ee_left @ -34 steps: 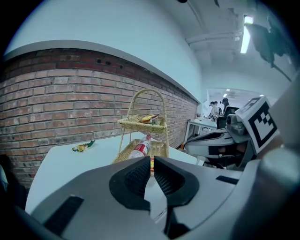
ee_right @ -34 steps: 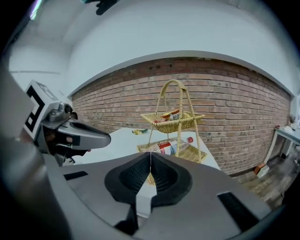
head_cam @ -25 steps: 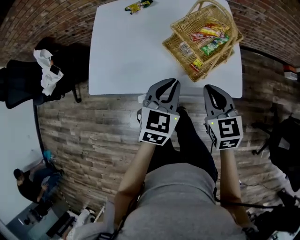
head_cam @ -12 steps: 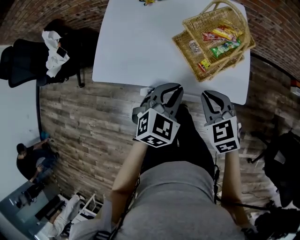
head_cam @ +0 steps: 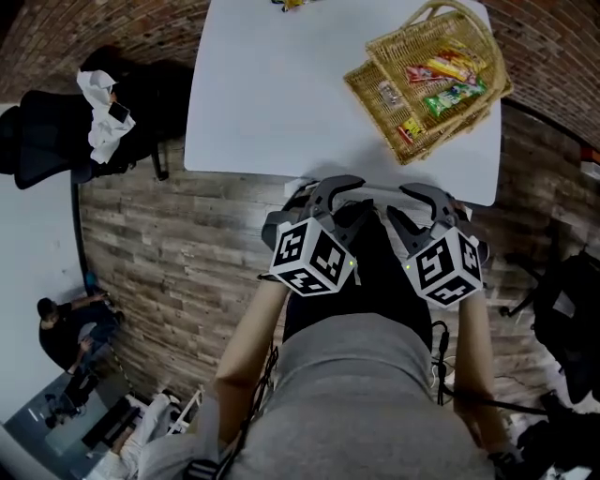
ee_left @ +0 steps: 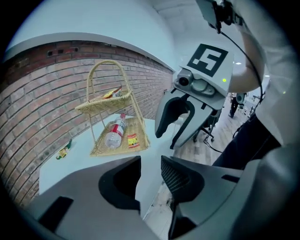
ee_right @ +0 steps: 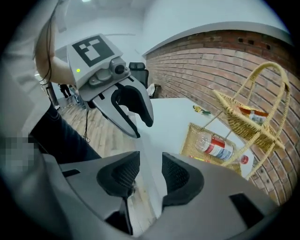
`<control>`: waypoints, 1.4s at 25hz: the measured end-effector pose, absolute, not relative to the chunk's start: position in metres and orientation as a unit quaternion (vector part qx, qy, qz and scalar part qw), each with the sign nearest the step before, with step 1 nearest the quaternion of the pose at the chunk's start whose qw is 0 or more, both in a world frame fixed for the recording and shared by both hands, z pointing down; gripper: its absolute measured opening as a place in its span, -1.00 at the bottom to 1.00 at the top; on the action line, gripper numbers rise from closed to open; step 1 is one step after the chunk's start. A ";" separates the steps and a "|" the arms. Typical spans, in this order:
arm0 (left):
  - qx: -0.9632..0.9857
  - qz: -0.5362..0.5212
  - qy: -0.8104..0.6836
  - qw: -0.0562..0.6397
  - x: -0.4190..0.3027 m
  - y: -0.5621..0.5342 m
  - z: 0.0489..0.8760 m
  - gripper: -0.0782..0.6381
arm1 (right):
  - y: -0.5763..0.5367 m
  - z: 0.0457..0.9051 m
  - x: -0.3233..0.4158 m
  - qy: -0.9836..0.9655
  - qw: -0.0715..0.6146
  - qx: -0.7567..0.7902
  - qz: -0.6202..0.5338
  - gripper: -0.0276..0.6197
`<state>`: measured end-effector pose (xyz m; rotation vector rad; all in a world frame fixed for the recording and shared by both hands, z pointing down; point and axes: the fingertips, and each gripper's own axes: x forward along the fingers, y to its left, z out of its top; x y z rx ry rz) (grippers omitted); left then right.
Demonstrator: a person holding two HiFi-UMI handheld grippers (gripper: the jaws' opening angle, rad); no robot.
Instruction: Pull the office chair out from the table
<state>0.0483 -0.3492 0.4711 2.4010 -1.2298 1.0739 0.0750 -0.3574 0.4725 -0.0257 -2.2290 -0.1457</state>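
Note:
A black office chair (head_cam: 42, 141) stands left of the white table (head_cam: 281, 94), with a white cloth and a phone on it. The chair back (ee_right: 138, 70) also shows far off in the right gripper view. My left gripper (head_cam: 326, 195) and right gripper (head_cam: 427, 199) hang side by side at the table's near edge, far from the chair. Both have just been opening and now stand open, nothing between the pads. Each sees the other: the right gripper (ee_left: 174, 125) in the left gripper view, the left gripper (ee_right: 135, 116) in the right gripper view.
A two-tier wicker basket (head_cam: 431, 75) with snack packets and a bottle sits on the table's far right. A small packet (head_cam: 291, 4) lies at the far edge. Dark gear (head_cam: 572, 305) stands on the wooden floor at right. A person (head_cam: 61, 323) is at lower left.
Both grippers went from shut to open. Both rolled inward and sank slightly, staying at the table's near edge.

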 end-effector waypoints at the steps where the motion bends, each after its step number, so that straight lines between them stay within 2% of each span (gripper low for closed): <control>1: 0.825 0.378 -0.405 0.115 0.050 -0.346 0.474 -0.40 | -0.355 0.474 0.074 -0.895 0.442 -0.017 -0.058 -0.43; 4: 0.826 0.425 -0.359 0.093 0.054 -0.341 0.487 -0.34 | -0.351 0.482 0.072 -0.884 0.461 -0.033 -0.074 -0.43; 13: 0.800 0.537 -0.266 0.025 0.066 -0.343 0.529 -0.33 | -0.350 0.526 0.083 -0.814 0.550 -0.092 -0.165 -0.40; 22: 0.799 0.542 -0.258 0.034 0.063 -0.346 0.542 -0.33 | -0.345 0.550 0.083 -0.788 0.574 -0.122 -0.187 -0.40; 26: 0.796 0.550 -0.252 0.028 0.060 -0.346 0.548 -0.34 | -0.346 0.556 0.081 -0.782 0.579 -0.121 -0.197 -0.48; 29: 0.799 0.549 -0.243 0.038 0.062 -0.342 0.551 -0.50 | -0.348 0.556 0.078 -0.786 0.572 -0.114 -0.205 -0.61; 35: 0.799 0.548 -0.243 0.053 0.063 -0.342 0.553 -0.53 | -0.350 0.557 0.079 -0.796 0.564 -0.105 -0.192 -0.63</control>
